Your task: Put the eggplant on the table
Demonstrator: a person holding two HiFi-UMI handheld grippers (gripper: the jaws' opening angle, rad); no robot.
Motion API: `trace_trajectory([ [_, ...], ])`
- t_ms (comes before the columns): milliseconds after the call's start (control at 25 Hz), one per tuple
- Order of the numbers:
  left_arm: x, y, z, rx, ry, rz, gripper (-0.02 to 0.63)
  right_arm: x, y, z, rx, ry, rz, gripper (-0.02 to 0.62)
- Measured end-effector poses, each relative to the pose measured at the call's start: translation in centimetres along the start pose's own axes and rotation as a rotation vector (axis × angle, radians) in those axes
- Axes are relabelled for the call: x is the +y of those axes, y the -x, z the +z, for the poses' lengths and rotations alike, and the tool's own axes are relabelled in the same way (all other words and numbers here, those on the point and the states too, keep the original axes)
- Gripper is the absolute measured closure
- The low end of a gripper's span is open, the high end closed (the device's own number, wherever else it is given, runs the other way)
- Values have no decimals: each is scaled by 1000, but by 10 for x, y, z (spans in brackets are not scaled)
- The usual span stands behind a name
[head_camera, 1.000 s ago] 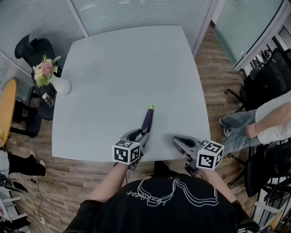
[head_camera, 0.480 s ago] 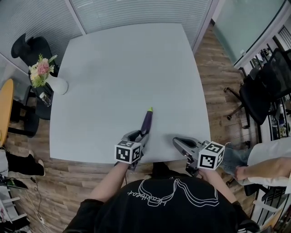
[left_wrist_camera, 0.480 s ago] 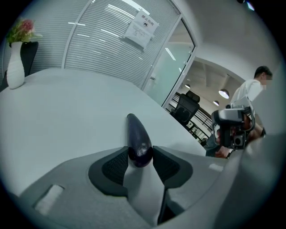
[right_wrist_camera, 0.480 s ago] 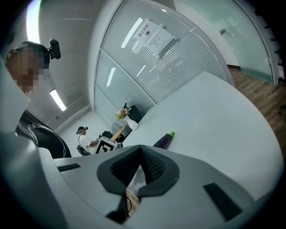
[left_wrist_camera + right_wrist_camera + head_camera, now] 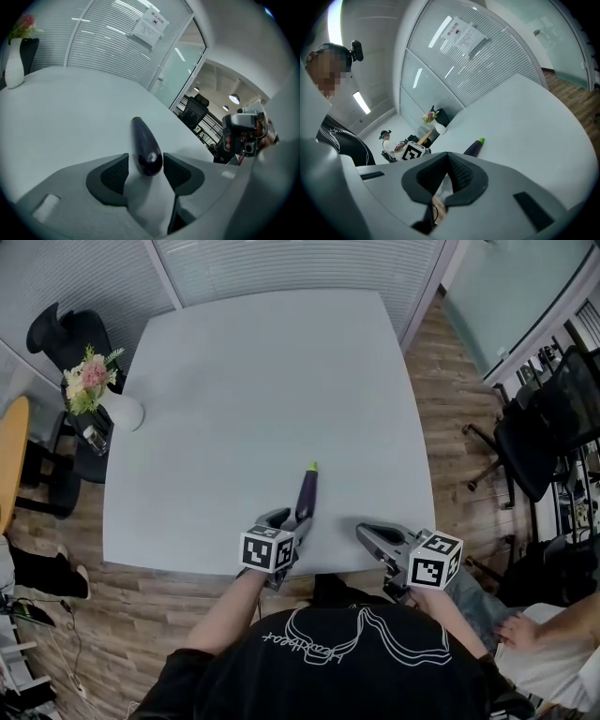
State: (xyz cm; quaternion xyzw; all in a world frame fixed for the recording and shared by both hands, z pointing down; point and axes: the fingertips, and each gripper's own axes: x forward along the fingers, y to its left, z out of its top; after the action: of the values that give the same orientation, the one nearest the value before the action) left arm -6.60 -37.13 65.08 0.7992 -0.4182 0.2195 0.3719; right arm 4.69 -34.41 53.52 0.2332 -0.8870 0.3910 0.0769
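Observation:
A dark purple eggplant point(image 5: 306, 493) with a green stem end lies on the pale grey table point(image 5: 262, 371), near its front edge, stem pointing away from me. My left gripper point(image 5: 286, 519) is at its blunt near end. In the left gripper view the eggplant point(image 5: 145, 145) sits between the two pads, and the left gripper point(image 5: 145, 161) is opening, with a slim gap showing beside the left pad. My right gripper point(image 5: 364, 531) rests at the table's front edge to the right, shut on nothing. In the right gripper view the right gripper point(image 5: 447, 157) looks past the eggplant point(image 5: 473, 147).
A white vase of flowers point(image 5: 122, 412) stands at the table's left edge. Black office chairs point(image 5: 534, 437) are on the wooden floor to the right, and another chair point(image 5: 56, 334) at the far left. A person's hand point(image 5: 525, 634) shows at the lower right.
The person at the right has moved from the right edge down to the lower right corner. My left gripper has sunk slightly at the eggplant's near end. The right gripper is unmoved.

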Motion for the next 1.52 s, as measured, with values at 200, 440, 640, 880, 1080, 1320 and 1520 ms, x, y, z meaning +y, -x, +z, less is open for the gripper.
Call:
trace_trajectory([
  [200, -1, 9, 7, -24, 19, -28, 353, 7, -7, 3, 1, 6, 4, 586],
  [440, -2, 39, 24, -101, 43, -39, 348, 22, -11, 10, -21, 33, 17, 586],
  [640, -5, 81, 37, -183, 82, -49, 348, 42, -10, 19, -62, 49, 32, 586],
  [880, -25, 142, 51, -318, 94, -140, 371, 70, -10, 24, -110, 84, 54, 586],
  [1080, -44, 183, 53, -379, 83, -189, 413, 94, -10, 20, -124, 117, 60, 586],
  [1320, -74, 211, 50, -416, 7, -241, 527, 117, -8, 15, -151, 174, 68, 588],
  [1520, -85, 226, 43, -466, -34, -252, 588, 129, -8, 1, -154, 192, 84, 588],
])
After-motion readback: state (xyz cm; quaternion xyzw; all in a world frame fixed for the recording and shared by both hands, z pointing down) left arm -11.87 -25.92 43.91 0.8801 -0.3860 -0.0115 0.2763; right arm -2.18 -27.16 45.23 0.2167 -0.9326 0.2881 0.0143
